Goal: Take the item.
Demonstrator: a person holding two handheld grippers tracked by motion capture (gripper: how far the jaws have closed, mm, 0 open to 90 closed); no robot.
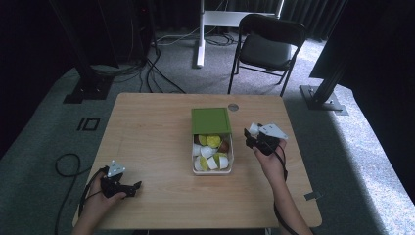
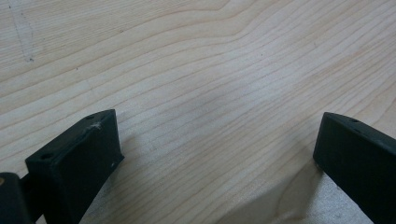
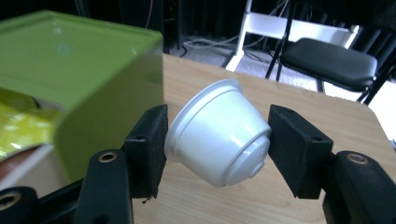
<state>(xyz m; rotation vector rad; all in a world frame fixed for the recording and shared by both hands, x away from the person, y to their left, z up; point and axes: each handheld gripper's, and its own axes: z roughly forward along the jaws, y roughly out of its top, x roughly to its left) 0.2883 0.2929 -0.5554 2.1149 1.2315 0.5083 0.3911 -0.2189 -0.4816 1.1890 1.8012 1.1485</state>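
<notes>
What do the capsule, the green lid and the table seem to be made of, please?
Capsule: likely white plastic, smooth with a soft sheen.
Green lid: probably glossy plastic, since it shows bright reflections.
Table: wood or wood-look laminate, matte, with visible grain lines.

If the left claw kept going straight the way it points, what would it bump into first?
Probably the pale wooden table: the left claw points down at bare wood grain, with nothing between its open jaws, though how near it is I cannot tell.

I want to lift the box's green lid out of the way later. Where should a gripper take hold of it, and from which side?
Probably grip the green lid across its side walls, coming down from above at its far end, away from the white box of capsules. Its top is flat and broad; the upright walls give the jaws opposing faces.
</notes>
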